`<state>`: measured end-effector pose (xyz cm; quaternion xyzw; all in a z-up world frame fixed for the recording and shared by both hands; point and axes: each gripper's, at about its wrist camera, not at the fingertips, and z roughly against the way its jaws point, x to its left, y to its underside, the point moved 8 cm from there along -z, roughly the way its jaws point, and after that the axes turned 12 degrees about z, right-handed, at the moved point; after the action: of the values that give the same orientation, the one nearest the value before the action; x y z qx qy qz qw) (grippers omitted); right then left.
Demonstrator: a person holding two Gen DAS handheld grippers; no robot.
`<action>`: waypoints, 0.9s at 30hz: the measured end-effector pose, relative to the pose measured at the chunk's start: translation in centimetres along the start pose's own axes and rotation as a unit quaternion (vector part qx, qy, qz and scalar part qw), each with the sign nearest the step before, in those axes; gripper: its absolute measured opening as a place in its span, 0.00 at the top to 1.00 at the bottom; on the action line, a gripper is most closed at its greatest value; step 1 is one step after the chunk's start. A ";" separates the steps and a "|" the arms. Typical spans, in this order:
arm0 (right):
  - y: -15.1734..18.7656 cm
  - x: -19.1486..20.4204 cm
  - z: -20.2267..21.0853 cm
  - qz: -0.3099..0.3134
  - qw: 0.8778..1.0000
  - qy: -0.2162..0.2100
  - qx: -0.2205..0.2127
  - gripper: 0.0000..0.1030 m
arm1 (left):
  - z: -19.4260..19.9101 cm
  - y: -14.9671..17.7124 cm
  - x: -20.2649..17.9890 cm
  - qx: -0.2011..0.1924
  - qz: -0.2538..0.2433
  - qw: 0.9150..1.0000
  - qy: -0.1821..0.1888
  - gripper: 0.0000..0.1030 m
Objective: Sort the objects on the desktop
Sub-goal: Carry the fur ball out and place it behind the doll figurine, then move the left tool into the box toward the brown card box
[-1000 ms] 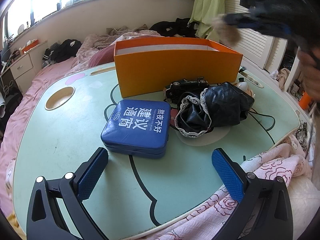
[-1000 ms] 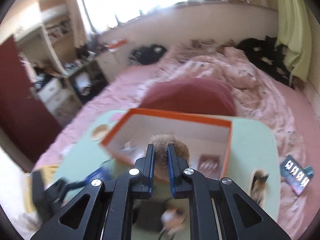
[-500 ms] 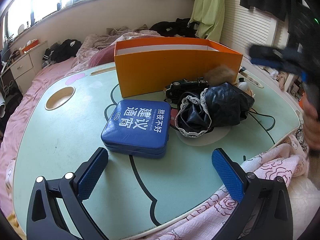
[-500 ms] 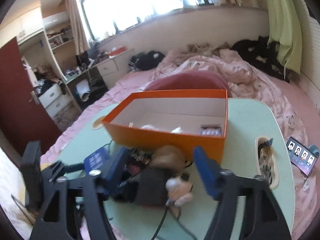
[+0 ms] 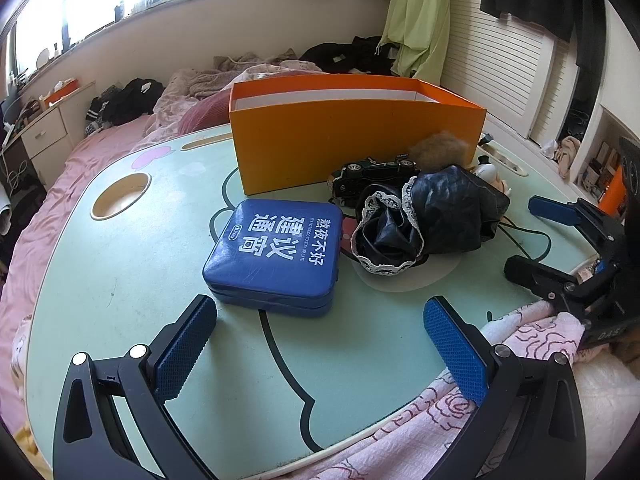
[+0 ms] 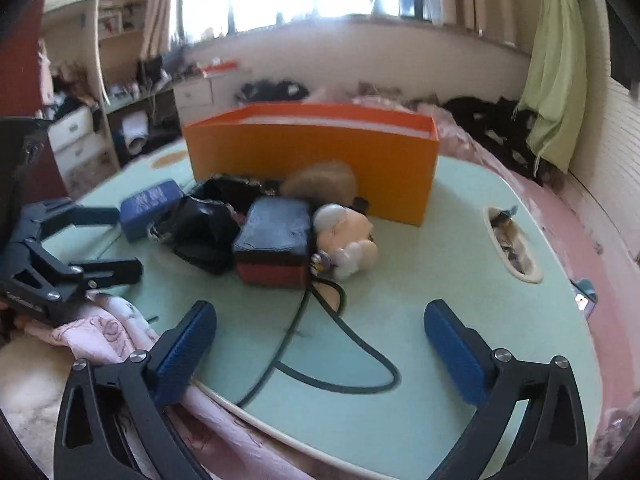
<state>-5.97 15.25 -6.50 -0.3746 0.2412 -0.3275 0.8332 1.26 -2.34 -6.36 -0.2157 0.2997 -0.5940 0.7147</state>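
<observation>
The right gripper (image 6: 320,340) is opening wide, empty; the fur ball (image 6: 320,178) lies well ahead by the orange box (image 6: 312,152). The left gripper (image 5: 320,344) gapes empty, the blue case (image 5: 276,252) just ahead.

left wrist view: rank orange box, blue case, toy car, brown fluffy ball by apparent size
1. orange box, clearly largest.
2. blue case, though it lies nearer the camera, which inflates it.
3. toy car and brown fluffy ball: both small and partly hidden, so I won't rank them against each other.
</observation>
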 end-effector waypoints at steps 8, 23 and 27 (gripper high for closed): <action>0.4 -0.5 -0.1 0.003 1.000 -0.005 -0.002 0.00 | 0.0 0.0 0.1 0.000 0.000 1.000 0.000 0.00; -0.1 0.1 0.0 0.013 1.000 -0.018 -0.008 0.00 | 0.0 0.1 0.1 -0.001 0.000 1.000 0.000 0.00; -0.2 0.2 0.0 0.013 1.000 -0.018 -0.014 0.00 | 0.0 0.1 0.1 -0.001 0.000 1.000 0.000 0.00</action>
<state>-5.85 15.02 -6.38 -0.3885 0.2357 -0.3070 0.8362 1.39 -2.45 -6.43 -0.2160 0.3003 -0.5936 0.7147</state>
